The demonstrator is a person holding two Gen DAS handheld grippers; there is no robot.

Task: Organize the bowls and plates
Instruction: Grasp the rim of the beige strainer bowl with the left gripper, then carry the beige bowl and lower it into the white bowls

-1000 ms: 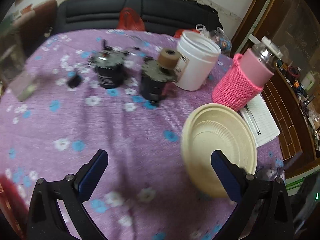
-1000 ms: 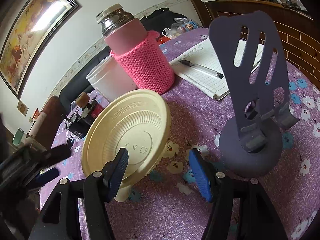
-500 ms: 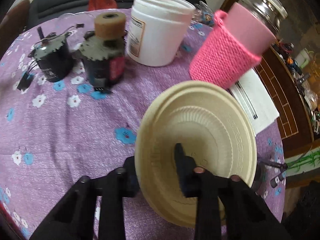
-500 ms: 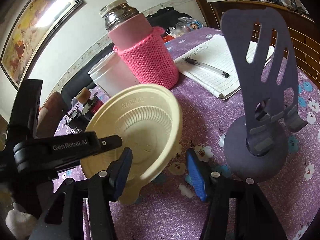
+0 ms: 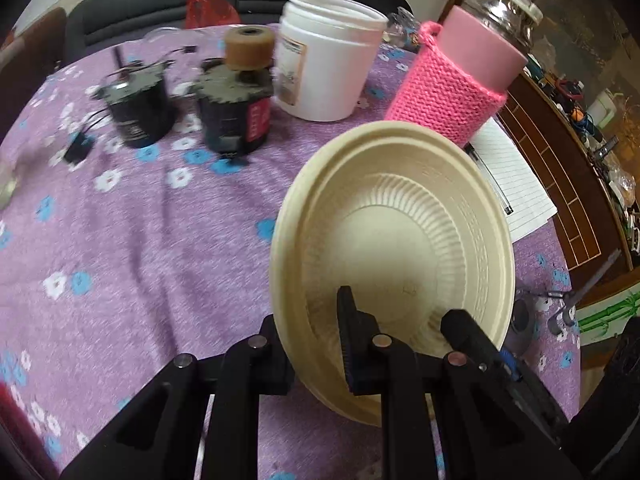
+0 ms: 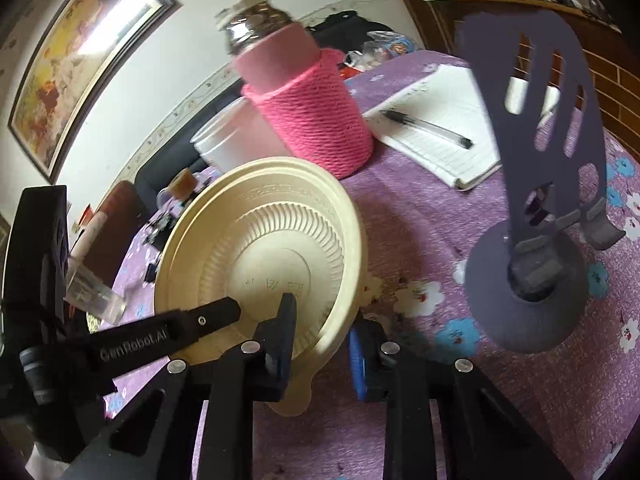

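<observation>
A cream ribbed bowl is held tilted above the purple tablecloth, its inside facing the left wrist view and its underside facing the right wrist view. My left gripper is closing on the bowl's near wall, one finger inside and one outside. That same gripper's finger lies across the underside in the right wrist view. My right gripper is also closing, with the bowl's rim between its pads. A cream edge shows below the bowl; what it belongs to is unclear.
A jar in a pink knitted sleeve and a white tub stand behind the bowl. Two black motors sit to the left. A notebook with a pen and a purple phone stand are on the right.
My left gripper came over from the bare cloth with wide jaws and closed on the bowl's wall. The right jaws narrowed onto the rim, and the bowl tipped up more.
</observation>
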